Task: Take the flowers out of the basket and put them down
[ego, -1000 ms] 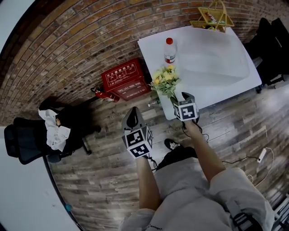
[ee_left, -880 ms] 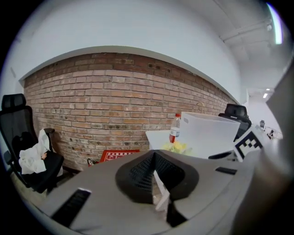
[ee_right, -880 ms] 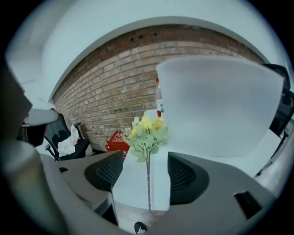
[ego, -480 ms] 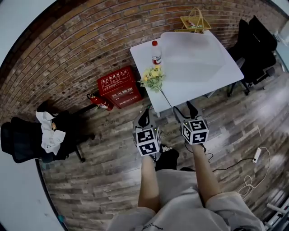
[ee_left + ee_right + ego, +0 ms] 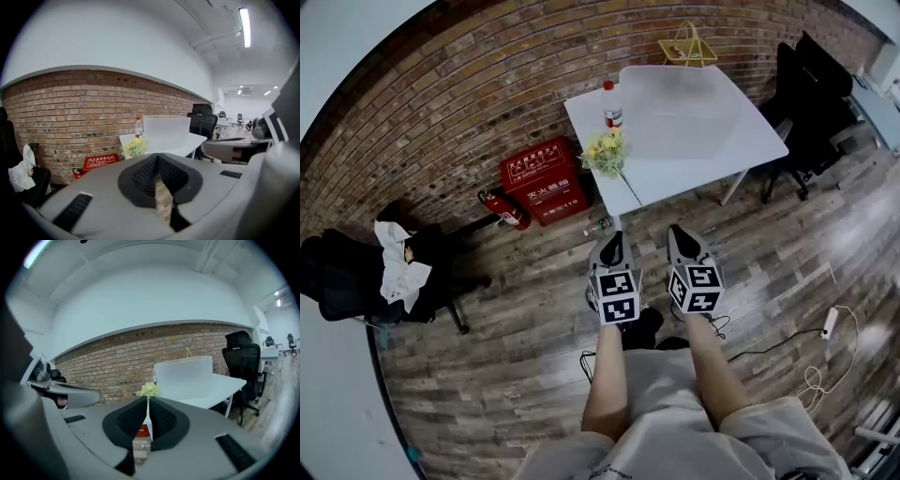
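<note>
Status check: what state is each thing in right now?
flowers: lying on the table, outside the basket
basket: upright at the table's far edge
bottle: upright, cap on
left hand-held gripper: shut, empty
right hand-held gripper: jaws just been closing, now shut, nothing between

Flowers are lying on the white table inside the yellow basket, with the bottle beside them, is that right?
Not inside it. The flowers lie on the bare white table with the bottle beside them; the yellow basket stands apart at the table's far edge, as the head view shows.
</note>
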Demonstrator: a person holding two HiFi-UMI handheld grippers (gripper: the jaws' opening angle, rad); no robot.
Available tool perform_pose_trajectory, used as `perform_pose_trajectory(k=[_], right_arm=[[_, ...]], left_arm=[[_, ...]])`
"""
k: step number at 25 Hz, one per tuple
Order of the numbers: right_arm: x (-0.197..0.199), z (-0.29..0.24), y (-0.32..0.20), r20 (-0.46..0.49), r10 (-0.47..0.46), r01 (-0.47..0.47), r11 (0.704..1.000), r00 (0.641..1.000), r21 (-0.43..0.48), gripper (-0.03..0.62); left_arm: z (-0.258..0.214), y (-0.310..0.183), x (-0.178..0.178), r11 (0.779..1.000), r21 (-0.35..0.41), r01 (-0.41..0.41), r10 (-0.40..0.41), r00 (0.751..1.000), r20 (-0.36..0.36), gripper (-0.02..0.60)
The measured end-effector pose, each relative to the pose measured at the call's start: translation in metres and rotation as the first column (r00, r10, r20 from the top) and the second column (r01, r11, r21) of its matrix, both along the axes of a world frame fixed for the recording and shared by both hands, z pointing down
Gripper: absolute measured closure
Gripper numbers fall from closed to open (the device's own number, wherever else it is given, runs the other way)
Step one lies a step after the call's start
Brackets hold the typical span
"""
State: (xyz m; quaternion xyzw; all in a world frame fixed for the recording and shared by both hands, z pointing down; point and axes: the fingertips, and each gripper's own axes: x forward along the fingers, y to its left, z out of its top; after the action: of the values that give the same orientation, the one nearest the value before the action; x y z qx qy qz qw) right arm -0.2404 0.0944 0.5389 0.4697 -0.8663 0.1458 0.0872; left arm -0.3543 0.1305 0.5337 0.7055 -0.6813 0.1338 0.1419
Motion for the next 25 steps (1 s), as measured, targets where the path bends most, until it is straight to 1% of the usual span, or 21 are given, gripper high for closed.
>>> perform_pose_trajectory(k=[1,6,9,11,15,18,21,23,25], right_arm=[[0.001,-0.002,0.003,0.004,0.002,-0.002,1.0,1.0,0.001,0.573],[0.017,-0.014,0.019,0.009,0.054,-0.054,0.998,0.999,0.032,0.577],[0.025,-0.011,0.03,0.014,0.065,-0.066,0.998,0.998,0.011,0.577],[0.033,-0.006,0.037,0.011,0.074,-0.074,0.997,0.997,-0.008,0.577],[0.038,-0.008,0.047,0.008,0.081,-0.08,0.996,0.997,-0.025,0.579],[0.041,-0.012,0.049,0.021,0.075,-0.074,0.997,0.997,-0.036,0.579],[0.04,-0.01,0.052,0.045,0.083,-0.08,0.994,0.996,-0.072,0.579],[0.031,-0.013,0.047,0.066,0.09,-0.084,0.993,0.994,-0.084,0.579],[0.021,-0.02,0.037,0.079,0.101,-0.095,0.992,0.992,-0.078,0.579]], left_arm=[[0.0,0.004,0.002,1.0,0.003,-0.001,0.001,1.0,0.001,0.558],[0.001,0.025,0.013,1.0,0.006,-0.011,0.011,1.0,-0.013,0.558],[0.004,0.038,0.022,1.0,0.004,-0.02,0.02,1.0,-0.012,0.558],[0.01,0.046,0.028,0.999,-0.014,-0.033,0.033,0.999,-0.001,0.558],[0.015,0.06,0.027,0.999,-0.044,-0.026,0.026,1.0,0.002,0.558],[0.007,0.061,0.029,0.999,-0.039,-0.022,0.022,1.0,0.006,0.558],[-0.008,0.06,0.033,0.998,-0.04,-0.042,0.042,0.999,0.022,0.558],[-0.021,0.056,0.028,0.998,-0.034,-0.056,0.057,0.998,0.041,0.558],[-0.031,0.047,0.023,0.997,-0.021,-0.081,0.082,0.995,0.057,0.558]])
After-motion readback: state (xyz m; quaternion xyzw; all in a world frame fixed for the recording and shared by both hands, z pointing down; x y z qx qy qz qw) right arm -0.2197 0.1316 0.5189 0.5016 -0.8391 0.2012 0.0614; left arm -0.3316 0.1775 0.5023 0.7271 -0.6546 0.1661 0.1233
